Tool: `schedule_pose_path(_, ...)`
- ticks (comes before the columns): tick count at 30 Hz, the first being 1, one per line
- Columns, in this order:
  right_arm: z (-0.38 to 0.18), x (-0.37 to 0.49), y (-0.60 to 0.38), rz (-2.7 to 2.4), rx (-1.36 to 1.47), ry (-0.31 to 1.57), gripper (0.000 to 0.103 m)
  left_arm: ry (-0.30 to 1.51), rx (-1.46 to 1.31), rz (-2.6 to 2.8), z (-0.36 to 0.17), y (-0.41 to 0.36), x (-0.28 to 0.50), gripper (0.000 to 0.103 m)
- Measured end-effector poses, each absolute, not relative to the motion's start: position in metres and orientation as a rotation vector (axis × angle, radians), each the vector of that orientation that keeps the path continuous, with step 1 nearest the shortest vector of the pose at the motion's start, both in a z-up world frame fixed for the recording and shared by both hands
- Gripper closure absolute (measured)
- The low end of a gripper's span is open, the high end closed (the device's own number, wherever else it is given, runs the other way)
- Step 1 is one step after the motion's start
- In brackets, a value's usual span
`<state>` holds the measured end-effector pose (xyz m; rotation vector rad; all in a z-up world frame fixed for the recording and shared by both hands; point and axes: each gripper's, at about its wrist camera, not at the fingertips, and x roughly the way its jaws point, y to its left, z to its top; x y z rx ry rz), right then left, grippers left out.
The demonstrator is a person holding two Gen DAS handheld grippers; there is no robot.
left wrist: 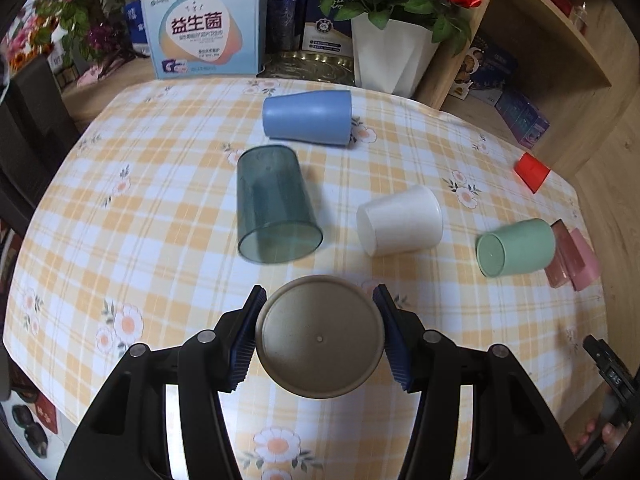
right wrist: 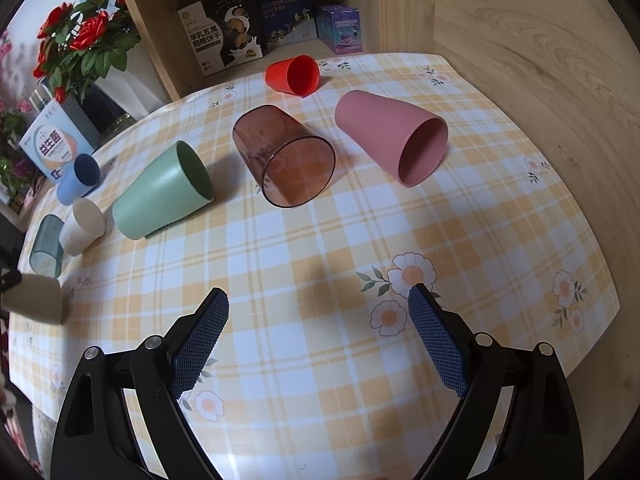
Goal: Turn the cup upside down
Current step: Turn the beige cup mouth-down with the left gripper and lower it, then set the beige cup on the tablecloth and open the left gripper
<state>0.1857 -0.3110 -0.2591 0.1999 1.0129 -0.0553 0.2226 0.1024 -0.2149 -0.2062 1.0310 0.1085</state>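
My left gripper [left wrist: 319, 330] is shut on a beige cup [left wrist: 320, 338]; its flat base faces the left wrist camera, and the pads press its sides. It is held above the checked tablecloth [left wrist: 160, 240]. The same cup shows at the left edge of the right wrist view [right wrist: 34, 298]. My right gripper [right wrist: 318, 336] is open and empty above the tablecloth [right wrist: 340, 260]. Several other cups lie on their sides: teal clear [left wrist: 272, 208], blue [left wrist: 308, 117], white [left wrist: 400, 220], green [right wrist: 164, 196], brown clear [right wrist: 284, 156], pink [right wrist: 392, 136] and red [right wrist: 294, 75].
A white vase of red roses [left wrist: 392, 52] and a light blue box [left wrist: 206, 28] stand behind the table. A wooden shelf [right wrist: 248, 20] with boxes stands at the far right corner. A wooden wall [right wrist: 540, 60] runs along the table's right side.
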Motion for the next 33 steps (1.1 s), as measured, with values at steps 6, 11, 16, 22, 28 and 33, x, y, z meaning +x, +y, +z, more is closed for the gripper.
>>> schedule_pose_path(6,-0.261,0.187,-0.315,-0.065,0.201,1.017,0.015,1.038,-0.142,0.110,-0.222,0.087,0.236,0.049)
schedule_pose_path(11,-0.262,0.186,-0.317,-0.072,0.204,1.022,0.015,1.048,-0.108,0.121,-0.224,0.081,0.243,0.049)
schedule_pose_path(16,-0.262,0.186,-0.317,-0.069,0.202,1.021,0.015,1.058,-0.079,0.124,-0.225,0.076,0.247,0.049)
schedule_pose_path(22,-0.261,0.186,-0.316,-0.066,0.197,1.020,0.015,1.065,-0.085,0.138,-0.226,0.075,0.251,0.049)
schedule_pose_path(28,-0.257,0.185,-0.315,-0.072,0.196,1.017,0.015,1.068,-0.086,0.144,-0.226,0.074,0.251,0.049)
schedule_pose_path(33,-0.249,0.184,-0.314,-0.069,0.188,1.006,0.015,1.068,-0.115,0.126,-0.225,0.075,0.248,0.032)
